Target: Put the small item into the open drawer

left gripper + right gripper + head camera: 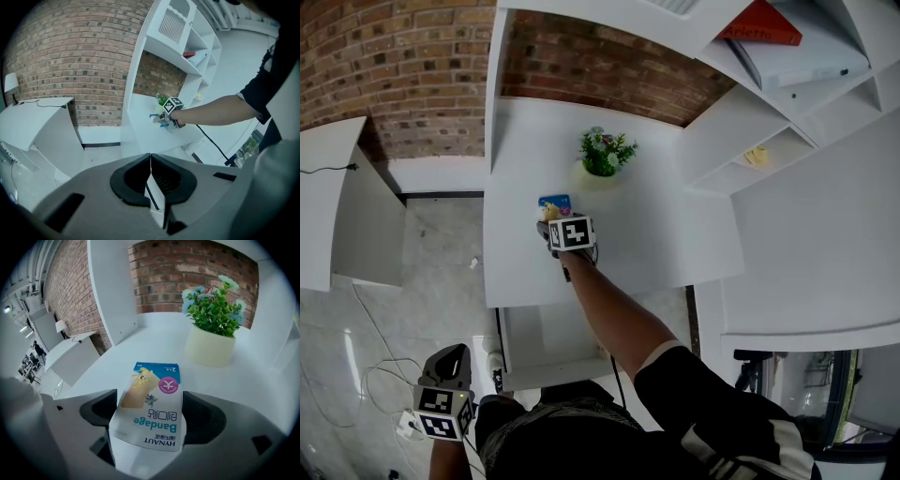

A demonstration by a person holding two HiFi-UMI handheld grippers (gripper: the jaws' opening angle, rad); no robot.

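R gripper (pixel 551 221) is out over the desk (pixel 656 248), pointing down at the bandage box (pixel 151 411). Jaws stand wide apart w/ the box lying flat btwn them. In the right gripper view each black pad sits just beside a long side of the box, and I can't see either one pressing on it, so I read it as open and not gripping. The box rests on the desk top, not lifted. Print reads "Bandage", w/ a pink round mark near its far end.

Box sits left of the desk's middle, closer to the back edge than the near edge, near the potted plant (pixel 605 155) and in front of it. Plant is in a cream pot close to the back edge, apart from the box.

Open drawer (pixel 534 337) sticks out below the desk's near edge, toward its left corner. What I see of its inside is bare white. Box is well apart from it.

L gripper (pixel 151 164) hangs low at my left side, over the floor (pixel 412 281), off the desk's near-left corner. Its jaws are closed tight together, nothing btwn them.
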